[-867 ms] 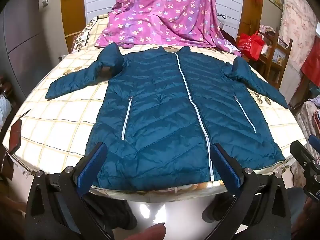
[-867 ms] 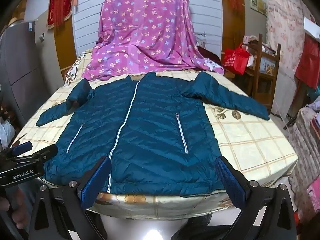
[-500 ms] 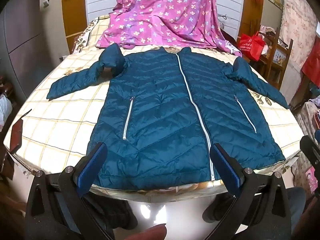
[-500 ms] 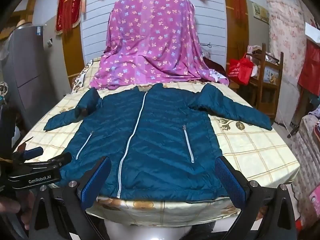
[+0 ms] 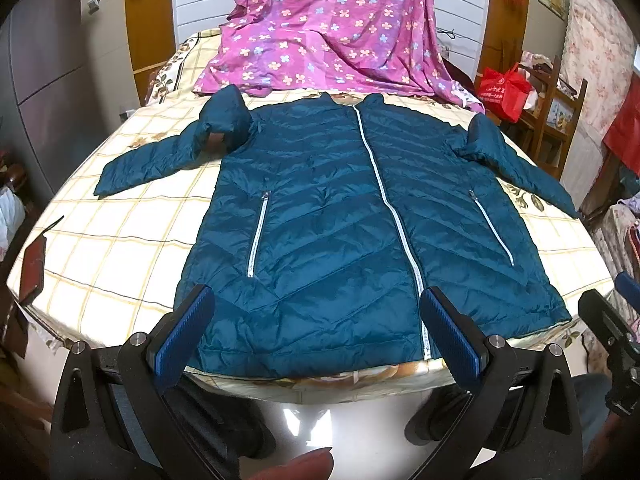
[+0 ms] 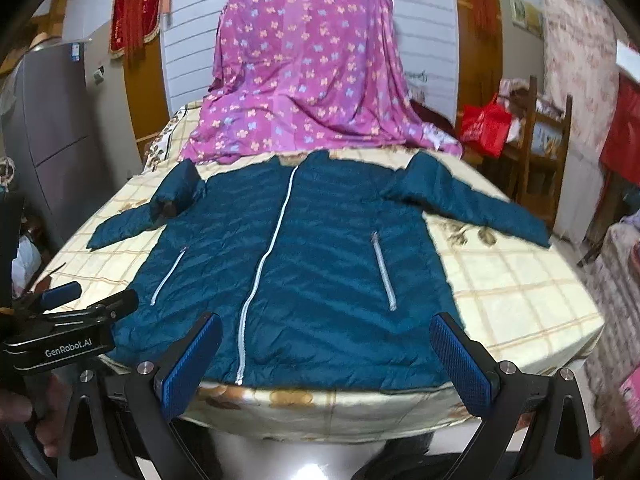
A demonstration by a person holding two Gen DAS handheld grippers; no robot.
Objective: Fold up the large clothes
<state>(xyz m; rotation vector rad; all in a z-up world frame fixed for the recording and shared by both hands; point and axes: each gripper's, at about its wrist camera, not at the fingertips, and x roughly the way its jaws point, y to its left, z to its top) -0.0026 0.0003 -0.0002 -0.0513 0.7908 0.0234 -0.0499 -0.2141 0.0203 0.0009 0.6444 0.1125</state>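
Observation:
A teal puffer jacket (image 5: 332, 220) lies flat, front up and zipped, on a table with a checked cloth (image 5: 104, 256). Both sleeves spread outward; the left sleeve is bunched at the shoulder. It also shows in the right wrist view (image 6: 304, 280). My left gripper (image 5: 318, 340) is open and empty, held just off the near table edge above the jacket's hem. My right gripper (image 6: 330, 364) is open and empty, also at the near edge by the hem. The left gripper's body shows at the left of the right wrist view (image 6: 68, 340).
A pink flowered sheet (image 5: 336, 28) drapes over something at the table's far end. A wooden chair with a red bag (image 5: 506, 88) stands at the right. A grey cabinet (image 5: 44, 80) stands at the left. A dark flat object (image 5: 34, 266) lies at the table's left edge.
Both grippers have risen and drawn back slightly, so the views tilt up and the jacket sits lower in frame. The jacket has not moved. Both grippers stay open.

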